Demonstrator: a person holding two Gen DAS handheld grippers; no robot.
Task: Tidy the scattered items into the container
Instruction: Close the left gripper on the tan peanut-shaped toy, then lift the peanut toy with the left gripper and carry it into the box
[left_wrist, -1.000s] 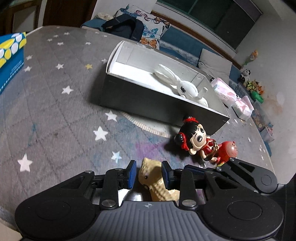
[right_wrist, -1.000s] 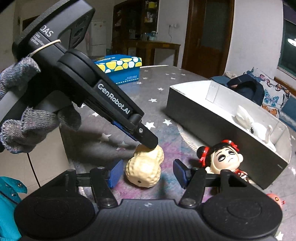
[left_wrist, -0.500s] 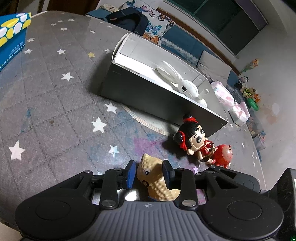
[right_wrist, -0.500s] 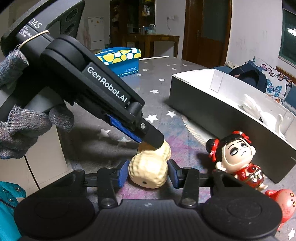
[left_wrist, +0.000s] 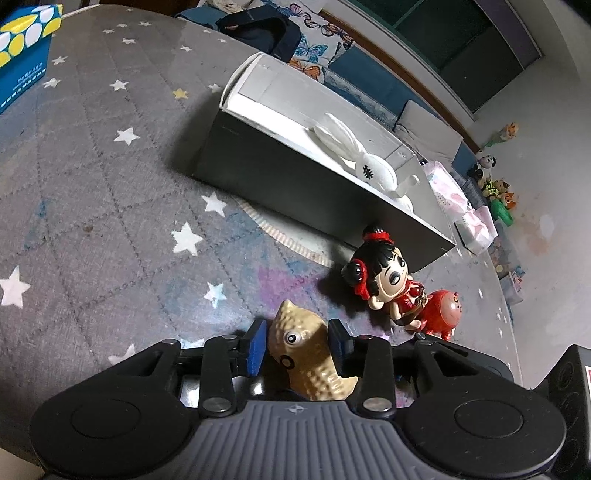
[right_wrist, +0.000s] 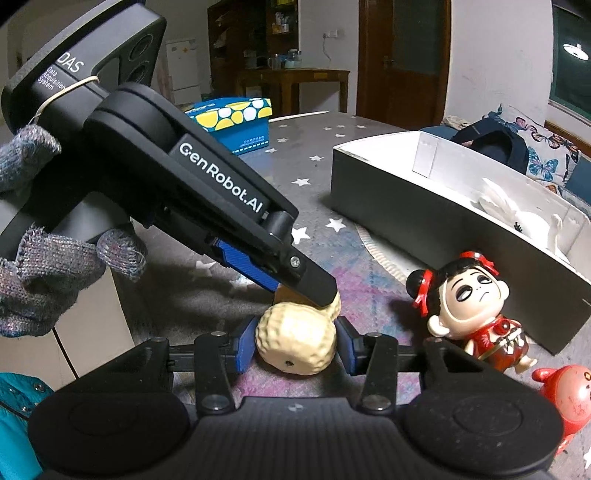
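Right wrist view: the right gripper is clenched on a bumpy, cream peanut toy lying on the quilted, star-printed grey cloth. The left gripper straddles the same peanut's other end, its jaws opening, pads just off the shell. Just beside lie a glossy black-haired doll and a round red figure. Behind them stands the long grey box, holding a white rabbit.
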